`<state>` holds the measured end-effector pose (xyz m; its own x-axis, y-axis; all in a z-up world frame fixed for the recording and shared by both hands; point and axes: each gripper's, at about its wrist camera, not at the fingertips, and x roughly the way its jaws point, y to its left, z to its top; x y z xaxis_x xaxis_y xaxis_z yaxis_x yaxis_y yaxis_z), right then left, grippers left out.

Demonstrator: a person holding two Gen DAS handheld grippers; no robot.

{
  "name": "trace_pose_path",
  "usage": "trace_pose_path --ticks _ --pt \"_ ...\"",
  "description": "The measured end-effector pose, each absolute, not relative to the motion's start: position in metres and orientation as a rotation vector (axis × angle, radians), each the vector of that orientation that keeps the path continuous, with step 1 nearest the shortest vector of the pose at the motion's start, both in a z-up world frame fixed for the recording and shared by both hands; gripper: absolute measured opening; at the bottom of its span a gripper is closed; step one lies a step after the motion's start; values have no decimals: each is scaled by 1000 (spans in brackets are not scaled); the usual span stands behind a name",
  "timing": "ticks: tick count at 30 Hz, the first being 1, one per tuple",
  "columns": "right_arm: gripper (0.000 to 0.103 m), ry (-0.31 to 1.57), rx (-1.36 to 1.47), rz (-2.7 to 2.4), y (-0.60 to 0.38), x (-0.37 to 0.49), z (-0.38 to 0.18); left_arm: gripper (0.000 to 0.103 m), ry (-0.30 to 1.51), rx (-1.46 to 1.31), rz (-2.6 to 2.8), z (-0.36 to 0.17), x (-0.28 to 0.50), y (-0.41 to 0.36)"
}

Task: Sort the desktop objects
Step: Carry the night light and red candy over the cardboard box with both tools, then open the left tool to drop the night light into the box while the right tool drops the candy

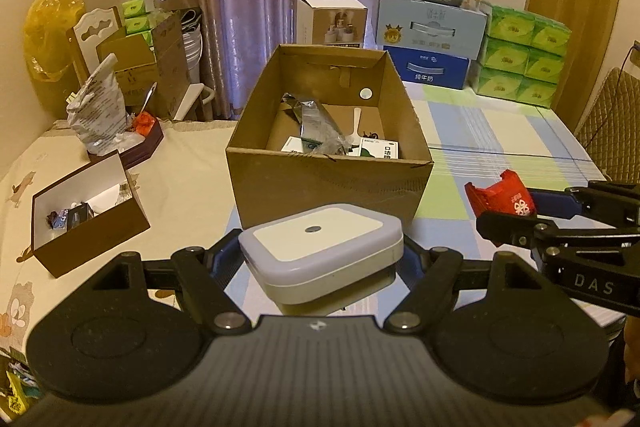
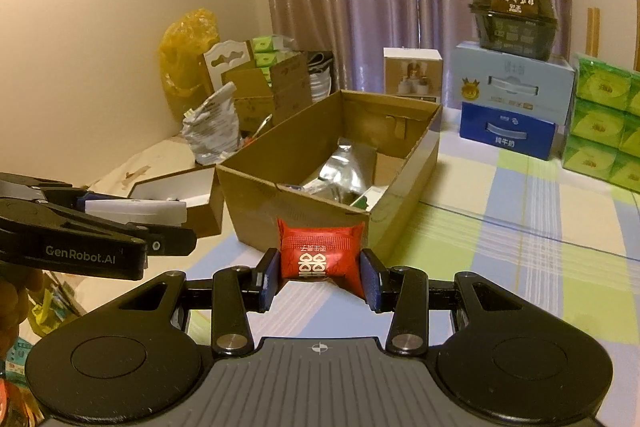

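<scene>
My left gripper (image 1: pixel 322 259) is clamped on the white puck (image 1: pixel 320 251) across its rounded sides; it looks rigid, smooth and slippery, so I'd keep the pads low on its flat rim. My right gripper (image 2: pixel 320 273) pinches the red packet (image 2: pixel 322 253), which seems soft and light and dents inward. The box (image 1: pixel 328 183) sits just ahead of both.
</scene>
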<state>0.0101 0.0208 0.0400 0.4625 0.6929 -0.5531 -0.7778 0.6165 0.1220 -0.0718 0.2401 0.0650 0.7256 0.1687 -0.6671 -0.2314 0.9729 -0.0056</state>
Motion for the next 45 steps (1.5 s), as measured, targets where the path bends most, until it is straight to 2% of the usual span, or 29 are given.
trace_pose_path --ticks 22,45 --pt "40 596 -110 875 51 71 57 74 719 -36 159 80 -12 262" --pt "40 634 -94 857 96 140 56 74 753 34 91 89 89 298"
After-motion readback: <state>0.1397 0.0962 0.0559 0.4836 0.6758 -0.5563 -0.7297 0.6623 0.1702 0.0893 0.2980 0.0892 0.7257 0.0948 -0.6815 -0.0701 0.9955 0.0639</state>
